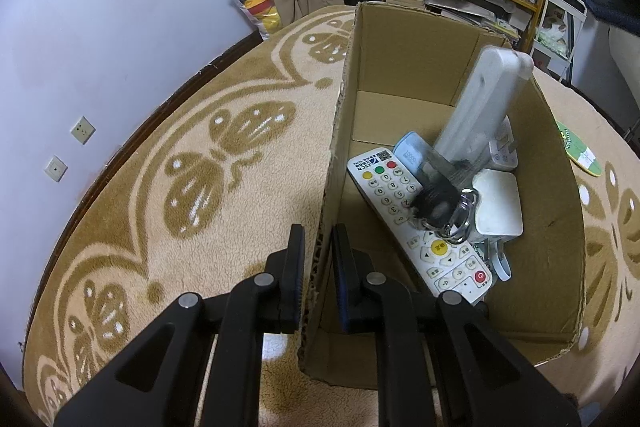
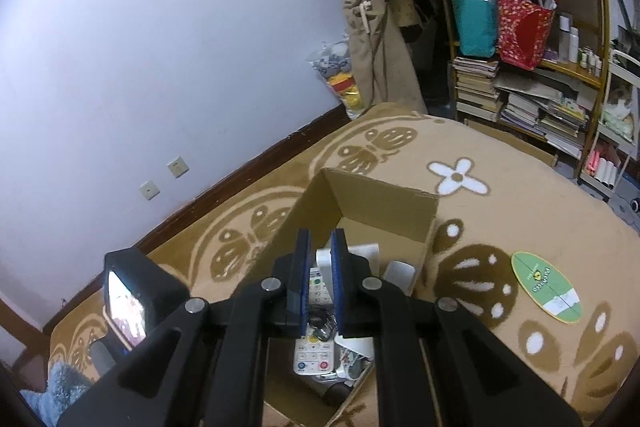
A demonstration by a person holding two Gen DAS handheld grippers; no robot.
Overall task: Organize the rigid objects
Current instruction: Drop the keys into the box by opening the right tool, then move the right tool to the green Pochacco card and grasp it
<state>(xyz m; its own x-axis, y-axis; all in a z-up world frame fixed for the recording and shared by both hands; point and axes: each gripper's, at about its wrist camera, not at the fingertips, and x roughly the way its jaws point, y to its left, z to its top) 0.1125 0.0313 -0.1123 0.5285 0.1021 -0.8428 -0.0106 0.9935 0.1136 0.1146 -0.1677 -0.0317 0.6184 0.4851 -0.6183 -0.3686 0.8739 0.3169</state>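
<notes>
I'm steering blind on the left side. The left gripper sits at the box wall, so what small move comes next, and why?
Probably keep the left gripper clamped on the cardboard box wall and lift the right gripper clear: the white remote and long white device already lie inside, and the right fingers hold nothing.

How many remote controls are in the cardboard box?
2: a keypad remote lying flat by the left wall, and a long white remote leaning upright toward the far right; clutter may hide others.
</notes>
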